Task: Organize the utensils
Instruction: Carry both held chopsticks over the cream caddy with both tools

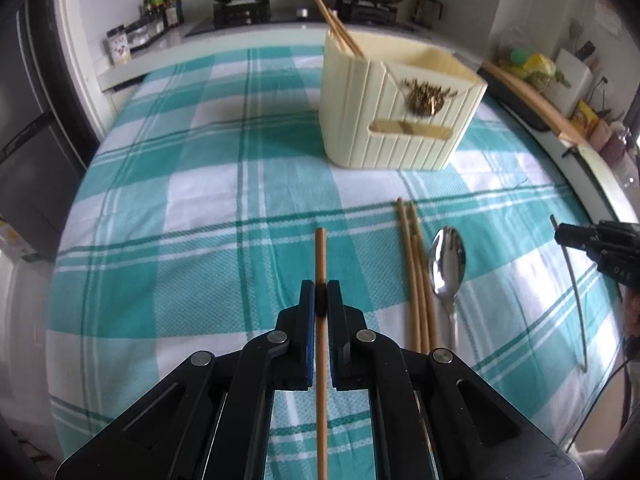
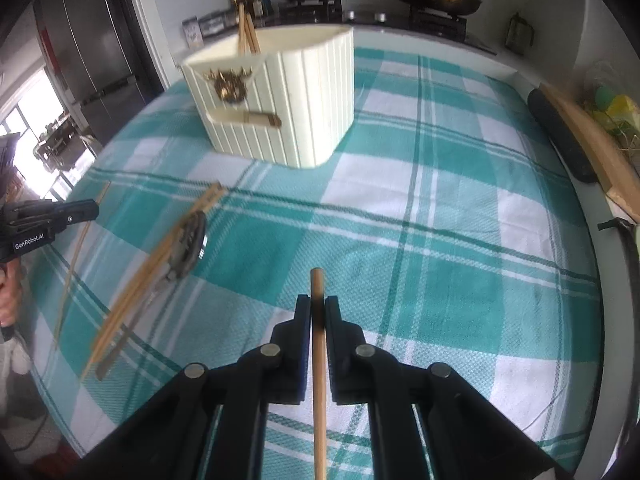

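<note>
Mid-sort: left gripper (image 1: 321, 294) & right gripper (image 2: 317, 312) each clamp one chopstick (image 1: 320, 252). Next: carry both to cream holder (image 1: 400, 120) at 12-1 o'clock, tip upright, drop in w/ the others.

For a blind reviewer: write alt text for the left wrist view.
The left claw is shut on a wooden chopstick above a teal checked tablecloth. To its right lie three chopsticks and a metal spoon; behind stands a cream utensil holder with chopsticks in it.
</note>
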Action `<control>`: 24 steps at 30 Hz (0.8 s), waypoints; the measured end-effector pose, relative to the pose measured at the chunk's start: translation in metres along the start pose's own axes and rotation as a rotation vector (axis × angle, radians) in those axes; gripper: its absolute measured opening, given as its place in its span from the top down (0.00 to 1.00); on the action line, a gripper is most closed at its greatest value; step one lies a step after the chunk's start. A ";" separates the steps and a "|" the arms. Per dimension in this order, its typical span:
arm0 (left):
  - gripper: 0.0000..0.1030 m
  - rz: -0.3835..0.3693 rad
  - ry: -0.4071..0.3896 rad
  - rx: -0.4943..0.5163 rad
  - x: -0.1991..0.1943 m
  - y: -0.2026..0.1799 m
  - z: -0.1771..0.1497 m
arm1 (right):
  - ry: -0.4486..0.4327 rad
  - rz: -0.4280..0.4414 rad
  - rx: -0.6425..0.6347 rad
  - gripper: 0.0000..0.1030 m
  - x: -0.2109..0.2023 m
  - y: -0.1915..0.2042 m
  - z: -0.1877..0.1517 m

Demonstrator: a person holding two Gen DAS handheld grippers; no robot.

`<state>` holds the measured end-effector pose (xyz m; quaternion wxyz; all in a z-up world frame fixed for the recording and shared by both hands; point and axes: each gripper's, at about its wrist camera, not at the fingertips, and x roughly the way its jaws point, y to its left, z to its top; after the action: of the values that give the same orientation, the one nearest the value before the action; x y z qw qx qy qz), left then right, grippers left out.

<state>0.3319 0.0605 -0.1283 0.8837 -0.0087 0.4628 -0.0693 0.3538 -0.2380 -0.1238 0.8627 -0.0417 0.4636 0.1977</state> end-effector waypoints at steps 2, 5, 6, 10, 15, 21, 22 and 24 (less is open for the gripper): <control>0.96 -0.019 -0.055 -0.012 -0.026 0.000 0.003 | -0.073 0.014 0.007 0.93 -0.028 0.001 0.001; 0.96 -0.049 -0.140 -0.019 -0.064 -0.001 0.003 | -0.171 0.033 0.011 0.93 -0.068 0.006 -0.002; 0.96 -0.058 -0.166 -0.020 -0.076 -0.003 0.002 | -0.204 0.032 0.008 0.93 -0.082 0.009 -0.003; 0.96 -0.084 -0.255 -0.012 -0.113 -0.007 -0.004 | -0.333 0.021 -0.011 0.93 -0.126 0.021 -0.013; 0.96 -0.111 -0.334 -0.019 -0.140 -0.012 -0.009 | -0.472 0.005 -0.023 0.93 -0.156 0.037 -0.020; 0.96 -0.122 -0.395 -0.026 -0.159 -0.012 -0.005 | -0.563 -0.022 -0.034 0.93 -0.174 0.051 -0.011; 0.96 -0.123 -0.402 -0.029 -0.162 -0.011 -0.004 | -0.570 -0.022 -0.035 0.93 -0.175 0.052 -0.008; 0.96 -0.122 -0.413 -0.032 -0.166 -0.009 -0.003 | -0.578 -0.026 -0.044 0.93 -0.176 0.054 -0.004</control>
<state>0.2351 0.0737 0.0061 0.9536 -0.0647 0.2717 -0.1121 0.2437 -0.2424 0.0232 0.9604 -0.0083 0.1936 0.2002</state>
